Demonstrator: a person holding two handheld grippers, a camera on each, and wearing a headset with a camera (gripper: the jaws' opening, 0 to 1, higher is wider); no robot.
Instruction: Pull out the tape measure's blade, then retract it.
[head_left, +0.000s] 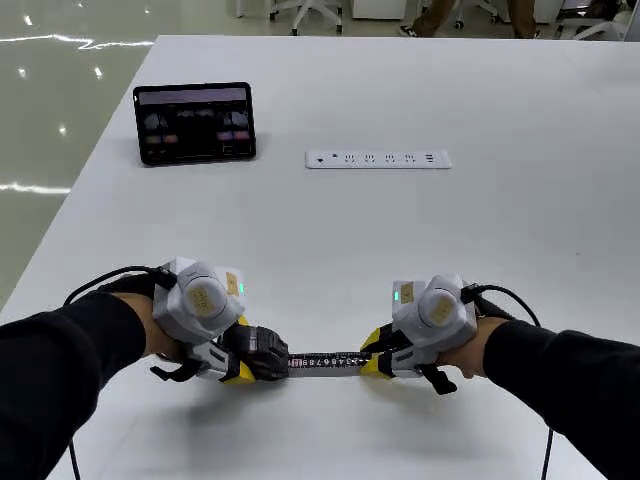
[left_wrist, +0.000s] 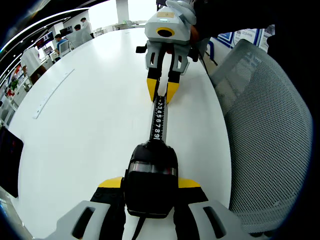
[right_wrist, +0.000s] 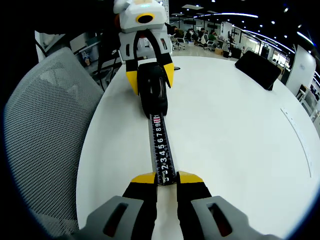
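Seen from the head view, a white tabletop stretches away, with two sleeved arms reaching in from the lower corners of the frame. Low in the centre of the frame, the left tongs are pinching the black case of the tape measure, one yellow tip on each side of it. A short length of the blade runs from the case toward the right of the frame, lying just above the tabletop. The right tongs are pressed onto the free end of the blade, facing the left tongs.

In the right gripper view, the yellow tips close on the blade at the lower centre, and its printed numbers run up the frame to the case. In the left gripper view, the case sits at the lower centre and the blade runs up the frame.

In the upper left of the head view stands a dark tablet, well apart from a white power strip at upper centre. A grey mesh chair shows at the right of the left gripper view.
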